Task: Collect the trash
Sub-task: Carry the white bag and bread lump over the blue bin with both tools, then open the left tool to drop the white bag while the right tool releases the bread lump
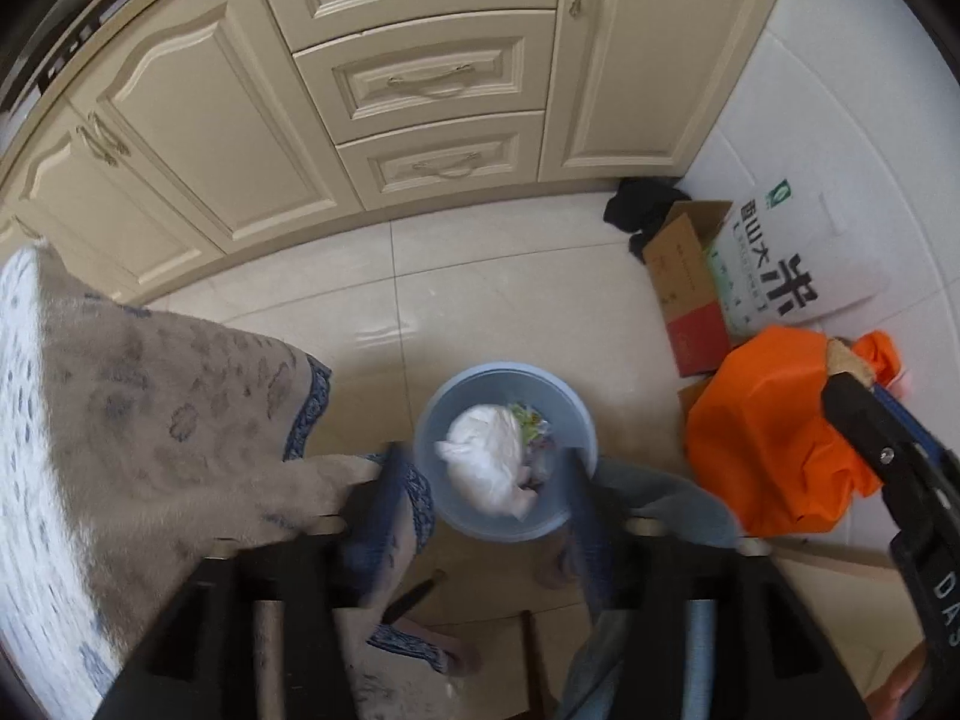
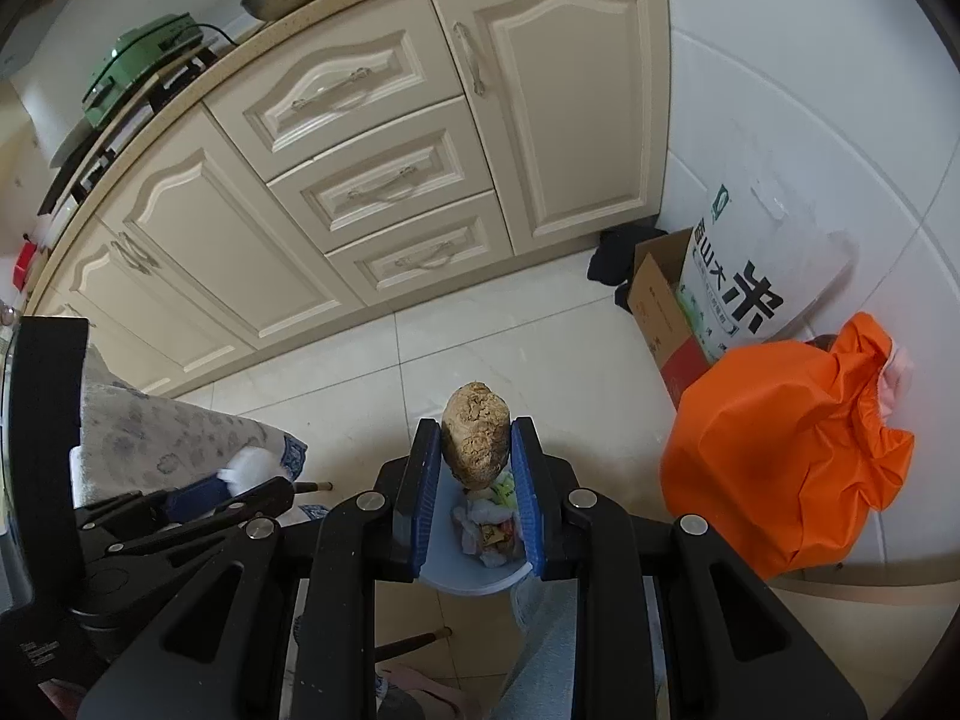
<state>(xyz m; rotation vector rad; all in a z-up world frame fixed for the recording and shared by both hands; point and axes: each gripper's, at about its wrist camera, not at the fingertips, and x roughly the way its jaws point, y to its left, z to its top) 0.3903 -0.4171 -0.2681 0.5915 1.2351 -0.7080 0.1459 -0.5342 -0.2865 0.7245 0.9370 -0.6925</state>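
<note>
Brown crumpled lump (image 2: 476, 443), clenched in the right claw (image 2: 474, 450) above the blue bin (image 1: 576, 420) holding white bag (image 1: 489, 468), poised for dropping; left claw (image 1: 480, 468) gaped empty over the bin.

Blue bin (image 1: 456, 516) beyond open fingers (image 1: 393, 480)

White crumpled bag (image 1: 489, 459) lies inside, between the blurred fingertips.
</note>
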